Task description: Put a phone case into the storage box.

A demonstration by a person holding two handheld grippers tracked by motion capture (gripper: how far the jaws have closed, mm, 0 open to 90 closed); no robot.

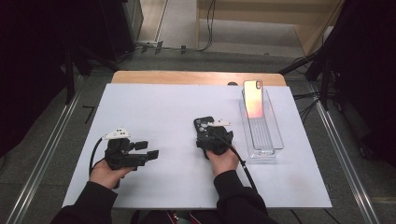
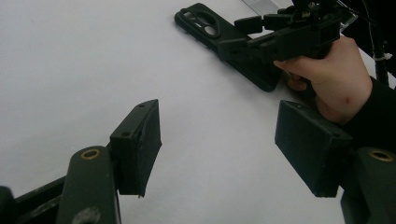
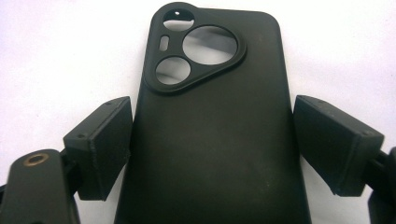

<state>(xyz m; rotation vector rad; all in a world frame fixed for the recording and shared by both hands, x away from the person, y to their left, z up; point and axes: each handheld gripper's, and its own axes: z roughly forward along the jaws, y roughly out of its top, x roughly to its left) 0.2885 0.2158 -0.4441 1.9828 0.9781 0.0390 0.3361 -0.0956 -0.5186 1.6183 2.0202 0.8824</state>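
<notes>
While upright, phone [image 1: 253,98] inside clear bin [image 1: 270,144]

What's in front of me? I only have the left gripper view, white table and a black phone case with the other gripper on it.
Observer: In the right gripper view the right gripper has its jaws spread either side of the black phone case, which lies flat with its camera cutouts pointing away from the hand.
Operator: Is it clamped yet?
Observer: Not quite; a small gap shows between the right-hand jaw and the case edge, and the left-hand jaw sits at or very near the other edge.
Operator: Anything else on the table?
Observer: The high view shows a clear plastic bin just right of the case, with a phone leaning upright at its far end.
Operator: And my gripper?
Observer: The left gripper is open, over bare table.
</notes>
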